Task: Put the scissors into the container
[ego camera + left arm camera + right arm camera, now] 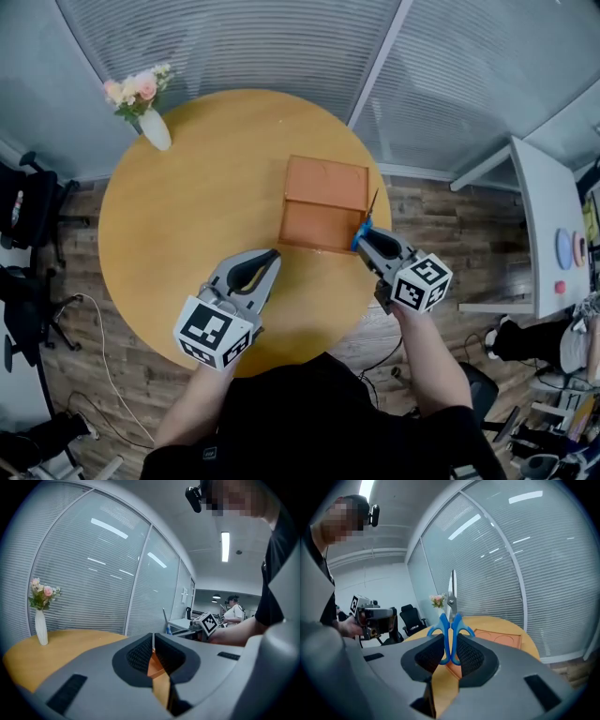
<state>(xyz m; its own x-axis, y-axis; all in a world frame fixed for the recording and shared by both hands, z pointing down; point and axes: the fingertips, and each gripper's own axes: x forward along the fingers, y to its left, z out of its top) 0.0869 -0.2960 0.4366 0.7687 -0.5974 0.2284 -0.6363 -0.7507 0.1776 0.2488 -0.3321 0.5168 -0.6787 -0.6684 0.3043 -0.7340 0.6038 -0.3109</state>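
R gripper point(368, 240) w/ scissors point(361, 232) at container point(323, 187) corner; L gripper point(272, 259) over table point(178, 216)

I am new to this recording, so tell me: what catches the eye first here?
Blue-handled scissors stand blades-up, clamped in the right gripper at the near right corner of the orange container on the table. A vase of pink flowers stands at the table's far left edge.

- Scissors point(451, 620): blue plastic handles, grey metal blades, blades shut together. The handles sit btw. the pads of the right gripper point(451, 651), which clamp them. Blades point away from it, tip upward. In head view the scissors are at the near right corner of the container; touching it or not, can't tell.
- Container point(323, 202): orange-brown, rectangular, shallow, open on top. It lies flat on the round wood table point(187, 206), right of centre.
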